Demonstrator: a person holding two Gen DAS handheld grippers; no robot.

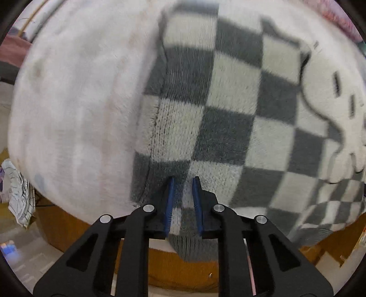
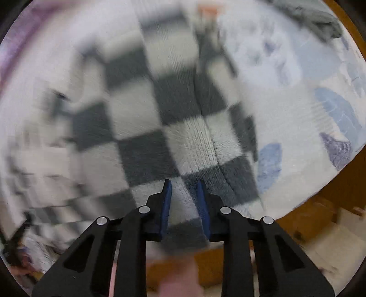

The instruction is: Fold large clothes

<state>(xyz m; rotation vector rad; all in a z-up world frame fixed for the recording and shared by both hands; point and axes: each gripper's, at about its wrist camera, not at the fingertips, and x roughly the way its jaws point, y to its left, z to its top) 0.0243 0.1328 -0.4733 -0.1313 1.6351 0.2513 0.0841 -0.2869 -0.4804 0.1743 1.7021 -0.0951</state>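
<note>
A fluffy sweater in grey and white checks (image 1: 219, 118) with a white cartoon figure (image 1: 329, 128) lies spread on a white bed cover (image 1: 73, 118). My left gripper (image 1: 183, 180) is shut on the sweater's hem, which runs between the blue pads (image 1: 170, 205) and hangs below them. In the right wrist view the same checked sweater (image 2: 146, 128) is blurred by motion. My right gripper (image 2: 183, 182) is shut on its hem near a side seam (image 2: 212, 141).
The bed's wooden frame (image 1: 183, 269) runs under the near edge. A patterned cloth (image 1: 20, 196) hangs at the left. A sheet with blue feather prints (image 2: 329, 109) lies to the right, with a grey garment (image 2: 313, 20) at the far corner.
</note>
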